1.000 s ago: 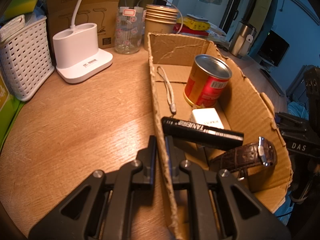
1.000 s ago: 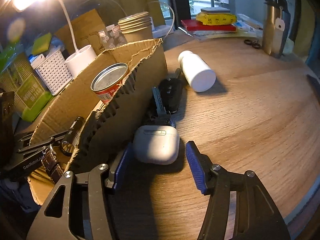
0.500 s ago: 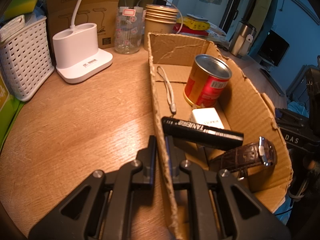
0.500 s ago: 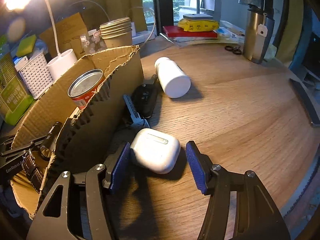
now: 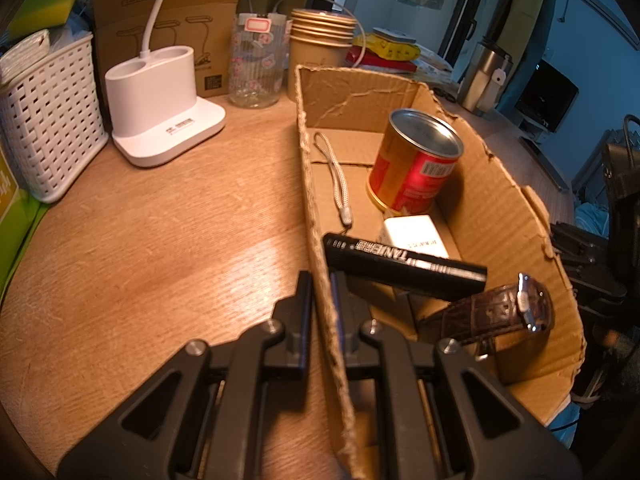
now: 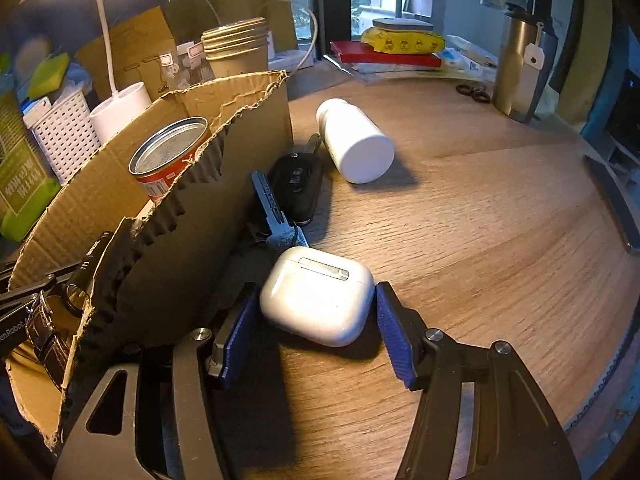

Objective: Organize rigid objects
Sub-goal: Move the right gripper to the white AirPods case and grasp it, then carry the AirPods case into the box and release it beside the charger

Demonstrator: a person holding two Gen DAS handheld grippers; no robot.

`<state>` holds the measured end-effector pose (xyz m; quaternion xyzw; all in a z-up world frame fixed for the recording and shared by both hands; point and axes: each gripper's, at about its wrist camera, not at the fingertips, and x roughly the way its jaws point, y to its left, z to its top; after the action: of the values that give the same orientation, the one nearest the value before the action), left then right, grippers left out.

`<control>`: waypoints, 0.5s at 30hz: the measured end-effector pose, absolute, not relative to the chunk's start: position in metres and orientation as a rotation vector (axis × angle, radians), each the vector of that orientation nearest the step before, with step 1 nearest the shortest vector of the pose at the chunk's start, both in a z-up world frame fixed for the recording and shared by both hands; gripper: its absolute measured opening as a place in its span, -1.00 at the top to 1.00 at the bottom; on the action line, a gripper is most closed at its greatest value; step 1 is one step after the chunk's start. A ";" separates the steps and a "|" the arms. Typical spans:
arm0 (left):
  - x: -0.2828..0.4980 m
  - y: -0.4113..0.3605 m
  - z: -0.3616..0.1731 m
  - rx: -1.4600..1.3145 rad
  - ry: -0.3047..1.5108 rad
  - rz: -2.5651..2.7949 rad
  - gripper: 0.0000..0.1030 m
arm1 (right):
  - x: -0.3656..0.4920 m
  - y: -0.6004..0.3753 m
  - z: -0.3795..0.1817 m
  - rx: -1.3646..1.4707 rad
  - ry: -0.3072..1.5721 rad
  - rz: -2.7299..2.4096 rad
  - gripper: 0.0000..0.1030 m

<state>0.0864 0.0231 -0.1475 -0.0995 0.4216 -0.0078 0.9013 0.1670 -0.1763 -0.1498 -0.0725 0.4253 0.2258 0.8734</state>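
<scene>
A cardboard box point(image 5: 504, 208) holds a red can point(image 5: 416, 164), a black flashlight point(image 5: 404, 264), a white charger point(image 5: 416, 236) and a brown watch point(image 5: 504, 312). My left gripper point(image 5: 320, 312) is shut on the box's near wall point(image 5: 320, 240). In the right wrist view a white earbud case point(image 6: 316, 296) lies on the table between the blue pads of my right gripper point(image 6: 316, 320), which is closed against its sides. Behind the case lie a key point(image 6: 272, 212), a black car key fob point(image 6: 298, 184) and a white bottle point(image 6: 356, 140) on its side, all beside the box point(image 6: 208, 216).
A white lamp base point(image 5: 160, 104), a white basket point(image 5: 48, 120), a glass jar point(image 5: 256, 64) and stacked paper cups point(image 5: 320, 48) stand behind the box. A steel tumbler point(image 6: 520, 68), scissors point(image 6: 472, 92) and stacked books point(image 6: 392, 52) are at the table's far right.
My right gripper has closed in on the earbud case; its pads now touch both sides. The right view has swung somewhat. The left gripper has not moved.
</scene>
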 end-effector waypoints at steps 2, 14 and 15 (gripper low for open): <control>0.086 0.023 -0.148 -0.206 0.872 -0.016 0.80 | 0.166 -0.179 -0.147 -0.140 0.877 0.465 -0.19; 0.086 0.023 -0.148 -0.206 0.872 -0.016 0.79 | 0.156 -0.181 -0.117 -0.127 0.813 0.471 -0.19; 0.086 0.023 -0.148 -0.206 0.872 -0.016 0.79 | 0.154 -0.180 -0.113 -0.130 0.805 0.475 -0.19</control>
<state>0.0864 0.0231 -0.1475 -0.0994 0.4215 -0.0078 0.9014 0.1544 -0.1800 -0.1131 -0.0627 0.3878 0.2287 0.8907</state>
